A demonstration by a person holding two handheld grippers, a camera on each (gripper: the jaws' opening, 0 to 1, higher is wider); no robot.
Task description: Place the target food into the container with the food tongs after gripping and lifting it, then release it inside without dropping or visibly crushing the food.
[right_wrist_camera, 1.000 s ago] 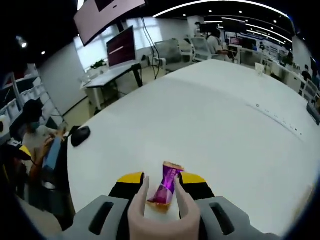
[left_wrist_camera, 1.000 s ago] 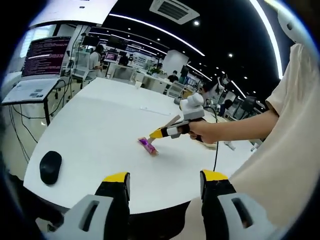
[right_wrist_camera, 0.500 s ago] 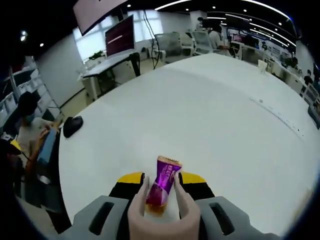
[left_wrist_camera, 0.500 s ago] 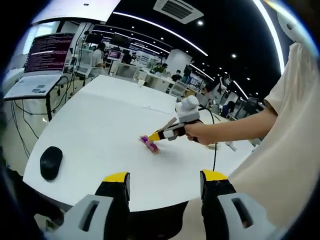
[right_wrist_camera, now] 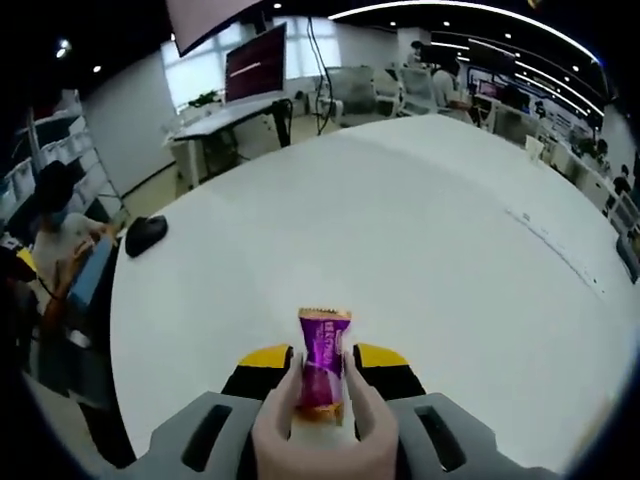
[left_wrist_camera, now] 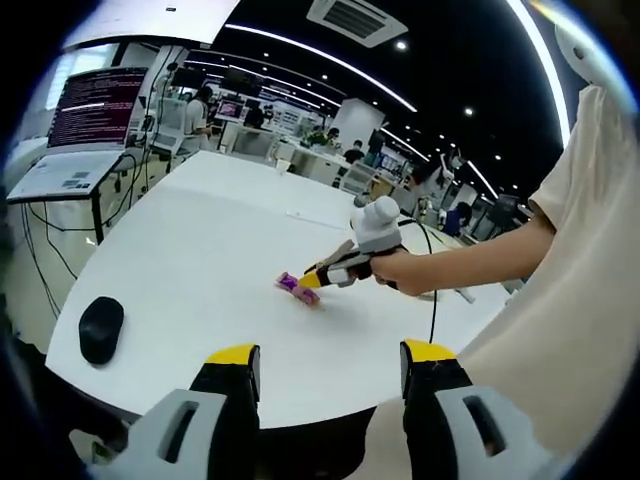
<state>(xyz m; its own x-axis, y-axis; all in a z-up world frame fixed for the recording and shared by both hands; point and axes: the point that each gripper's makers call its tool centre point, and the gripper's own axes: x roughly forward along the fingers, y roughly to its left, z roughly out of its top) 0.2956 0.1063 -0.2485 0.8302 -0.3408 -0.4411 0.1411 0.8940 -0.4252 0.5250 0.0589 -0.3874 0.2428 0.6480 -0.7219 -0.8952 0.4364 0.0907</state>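
A purple wrapped candy (right_wrist_camera: 322, 362) is pinched between the tips of pale food tongs (right_wrist_camera: 358, 415). My right gripper (right_wrist_camera: 322, 372) is shut on the tongs, its yellow-tipped jaws pressing both arms. In the left gripper view the same candy (left_wrist_camera: 294, 286) hangs at the tongs' tip close to the white table (left_wrist_camera: 200, 250); whether it touches the top I cannot tell. A person's hand holds the right gripper (left_wrist_camera: 345, 267) there. My left gripper (left_wrist_camera: 331, 358) stands open near the table's front edge, with nothing between its jaws.
A black mouse (left_wrist_camera: 100, 330) lies near the table's left edge, also seen as the mouse (right_wrist_camera: 146, 232) in the right gripper view. A desk with a monitor (left_wrist_camera: 92, 108) stands beyond. A seated person (right_wrist_camera: 55, 235) is beside the table. Wide bare tabletop (right_wrist_camera: 430, 250) lies ahead.
The candy has stayed pinched in the tongs and now stands straighter between their tips. The right gripper has dipped slightly toward the table. The left gripper has stayed open and still.
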